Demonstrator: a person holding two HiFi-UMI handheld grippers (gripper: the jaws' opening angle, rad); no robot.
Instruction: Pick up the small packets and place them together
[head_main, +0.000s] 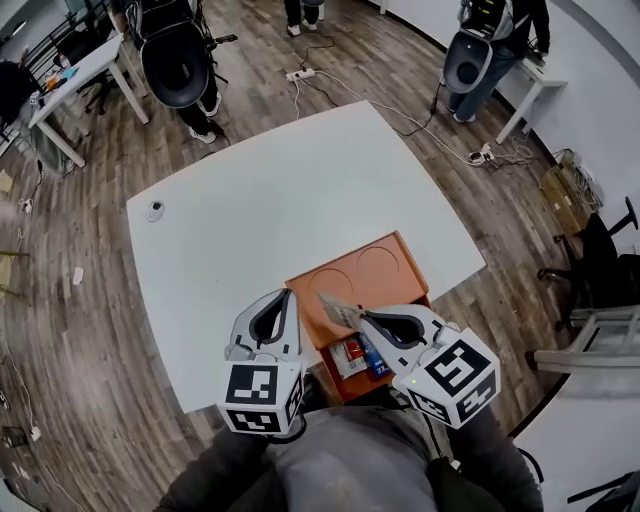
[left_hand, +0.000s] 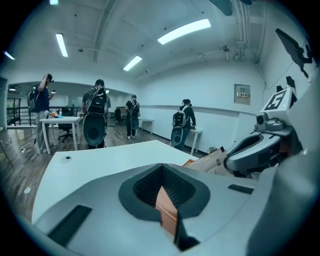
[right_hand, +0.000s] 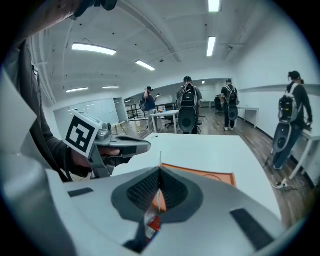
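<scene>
An orange tray (head_main: 350, 275) with two round recesses lies at the white table's near edge. My right gripper (head_main: 362, 316) is shut on a small pale packet (head_main: 335, 306), held above the tray's near half; the packet's thin edge (right_hand: 160, 159) sticks up past the closed tips in the right gripper view. A red packet (head_main: 349, 357) and a blue one (head_main: 373, 358) lie side by side in the tray's near end, below that gripper. My left gripper (head_main: 290, 295) hovers at the tray's left edge, shut, with nothing showing beyond its tips (left_hand: 161, 166).
A small round white object (head_main: 154, 210) sits on the table's far left. Several people with backpacks stand at desks beyond the table. Cables and a power strip (head_main: 300, 74) lie on the wood floor, and a dark chair (head_main: 600, 250) stands at the right.
</scene>
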